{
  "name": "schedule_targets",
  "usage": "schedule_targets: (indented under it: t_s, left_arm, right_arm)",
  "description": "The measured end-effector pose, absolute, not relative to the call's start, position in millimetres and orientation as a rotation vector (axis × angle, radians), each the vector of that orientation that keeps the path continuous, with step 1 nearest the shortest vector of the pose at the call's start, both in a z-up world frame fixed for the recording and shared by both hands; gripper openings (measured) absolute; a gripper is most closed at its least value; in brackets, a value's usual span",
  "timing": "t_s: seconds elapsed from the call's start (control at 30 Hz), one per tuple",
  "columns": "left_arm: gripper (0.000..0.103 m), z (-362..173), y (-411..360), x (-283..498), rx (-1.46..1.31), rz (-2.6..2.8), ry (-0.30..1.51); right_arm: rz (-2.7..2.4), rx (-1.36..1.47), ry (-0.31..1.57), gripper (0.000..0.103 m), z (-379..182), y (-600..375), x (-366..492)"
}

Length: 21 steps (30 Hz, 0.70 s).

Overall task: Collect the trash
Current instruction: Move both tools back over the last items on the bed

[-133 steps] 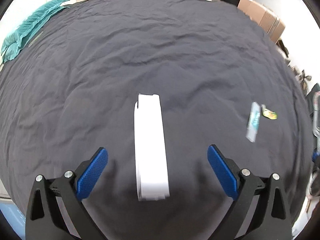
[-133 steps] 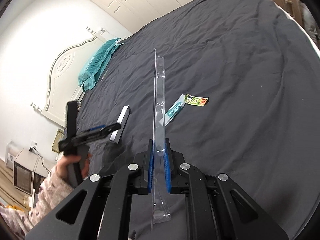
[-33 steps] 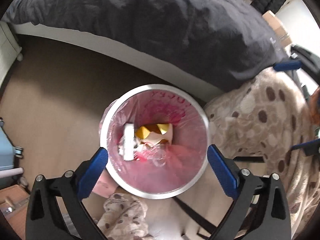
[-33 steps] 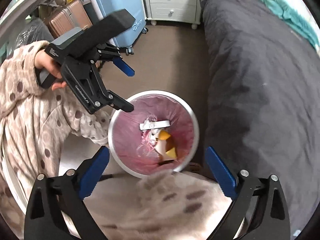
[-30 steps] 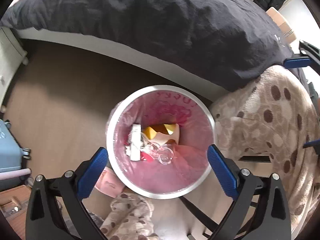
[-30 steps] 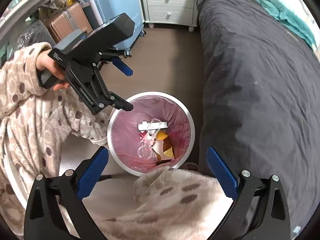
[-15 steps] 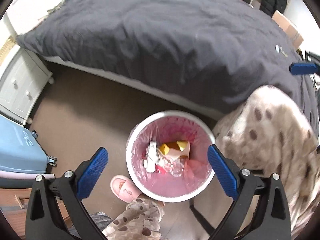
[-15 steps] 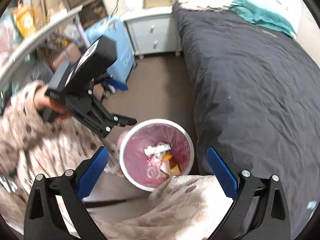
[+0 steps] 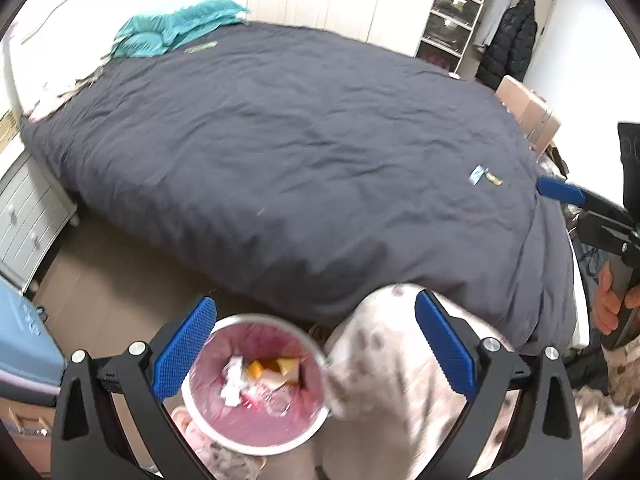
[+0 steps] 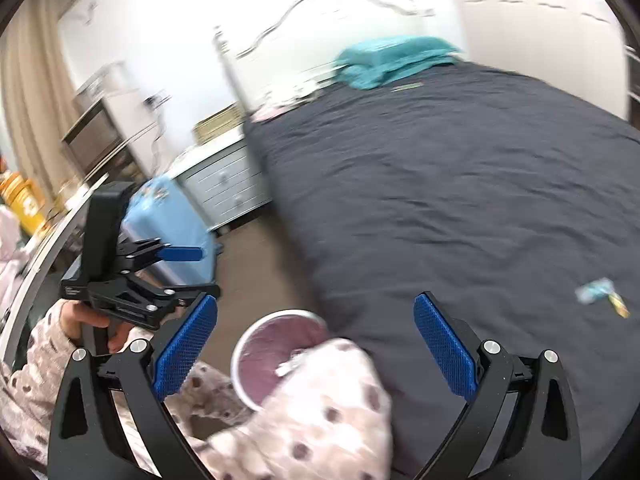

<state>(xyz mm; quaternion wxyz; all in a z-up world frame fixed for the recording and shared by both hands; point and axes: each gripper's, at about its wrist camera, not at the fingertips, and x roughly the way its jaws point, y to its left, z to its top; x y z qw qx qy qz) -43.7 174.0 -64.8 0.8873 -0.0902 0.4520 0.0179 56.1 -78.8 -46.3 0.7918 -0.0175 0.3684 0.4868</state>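
Both jaws stand wide apart and empty: left gripper, right gripper. Ahead and right of the right jaws, two small wrappers lie on the bed. They look light, thin and slippery; better pinch an edge.

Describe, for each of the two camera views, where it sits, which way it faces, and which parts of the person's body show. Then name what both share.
Left wrist: on the left gripper, looking down over the bin toward the bed; a spotted knee and right hand show.
Right wrist: on the right gripper, facing the headboard; left hand shows.
Shared: bin, bed, wrappers, teal blanket.
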Motion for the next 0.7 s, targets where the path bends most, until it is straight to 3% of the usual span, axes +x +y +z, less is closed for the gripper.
schedule_targets:
  t_s: [0.3,0.7]
  left_arm:
    - [0.098,-57,78,13,-0.184,-0.128,0.912]
    - [0.098,-75,-15,77,-0.165,-0.210,0.897]
  right_arm:
    - [0.854,0.091,0.798,0.096,-58,-198,84]
    - [0.639,0.400,0.871,0.096,-121,-304,171]
